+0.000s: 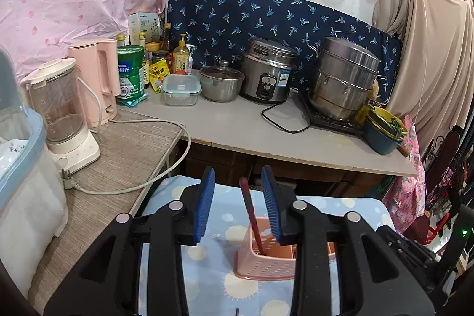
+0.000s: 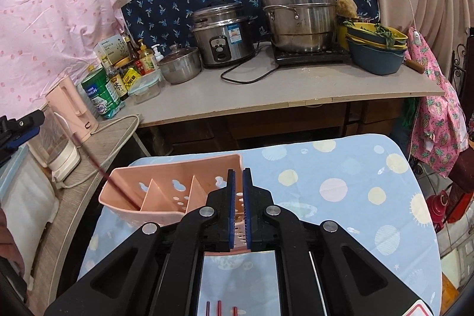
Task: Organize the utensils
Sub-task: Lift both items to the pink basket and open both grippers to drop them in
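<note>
Left gripper stood wide open, blue pads well apart, holding nothing. A red chopstick rose between the pads but touched neither, as far as the left wrist view showed. Its lower end sat inside the pink holder; its upper end leaned up and away.

From the right wrist view the same chopstick rested in the leftmost compartment of the holder, tilted up and to the left, its top end pointing toward the left gripper at the frame edge. Long axis: steeply slanted, not upright.

Right gripper was nearly closed, pads clamped on the right end wall of the holder, apparently steadying it on the dotted cloth.

Three more red stick ends showed at the bottom of the right view, below the gripper; what they lay on could not be told.

Judgement: one chopstick stowed, more to go. The loose sticks lay on the near side of the holder, behind both sets of pads, so a pickup would call for drawing back and down. The left gripper, being free, looked the likelier one to fetch them.
</note>
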Demonstrator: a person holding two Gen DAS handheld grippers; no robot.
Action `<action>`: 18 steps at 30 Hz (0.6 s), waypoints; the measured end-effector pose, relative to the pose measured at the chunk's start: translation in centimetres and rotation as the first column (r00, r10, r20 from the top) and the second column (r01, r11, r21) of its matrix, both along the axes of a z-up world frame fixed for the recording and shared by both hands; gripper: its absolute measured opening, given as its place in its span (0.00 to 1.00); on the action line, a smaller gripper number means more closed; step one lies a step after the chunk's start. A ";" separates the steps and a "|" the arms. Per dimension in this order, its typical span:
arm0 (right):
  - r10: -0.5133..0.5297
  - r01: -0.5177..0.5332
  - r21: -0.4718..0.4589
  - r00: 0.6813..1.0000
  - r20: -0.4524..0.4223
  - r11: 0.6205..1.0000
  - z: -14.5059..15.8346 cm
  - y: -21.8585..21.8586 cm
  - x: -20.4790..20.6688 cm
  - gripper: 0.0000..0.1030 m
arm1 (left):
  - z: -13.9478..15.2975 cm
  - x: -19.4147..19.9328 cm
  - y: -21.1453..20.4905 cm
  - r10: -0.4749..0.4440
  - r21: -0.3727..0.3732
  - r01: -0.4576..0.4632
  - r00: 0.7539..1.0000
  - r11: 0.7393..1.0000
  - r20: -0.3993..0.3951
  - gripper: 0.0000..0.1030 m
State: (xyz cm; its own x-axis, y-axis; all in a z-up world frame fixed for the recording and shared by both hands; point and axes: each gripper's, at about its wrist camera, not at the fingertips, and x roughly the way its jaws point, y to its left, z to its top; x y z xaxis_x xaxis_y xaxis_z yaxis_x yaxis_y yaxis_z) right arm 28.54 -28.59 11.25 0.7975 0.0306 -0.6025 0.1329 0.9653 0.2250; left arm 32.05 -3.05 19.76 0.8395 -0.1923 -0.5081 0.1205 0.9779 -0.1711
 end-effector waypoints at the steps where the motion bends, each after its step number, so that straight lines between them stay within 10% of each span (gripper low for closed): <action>1: 0.002 -0.002 0.005 1.000 0.004 1.000 0.1 0.0 -0.5 0.08 | 0.0 -0.3 0.1 0.003 0.005 -0.003 1.000 1.000 0.001 0.33; 18: 0.042 -0.043 -0.031 0.998 -0.037 0.999 -3.1 2.4 -13.3 0.16 | -8.1 -10.6 2.5 -0.005 0.099 0.019 0.990 0.995 -0.141 0.34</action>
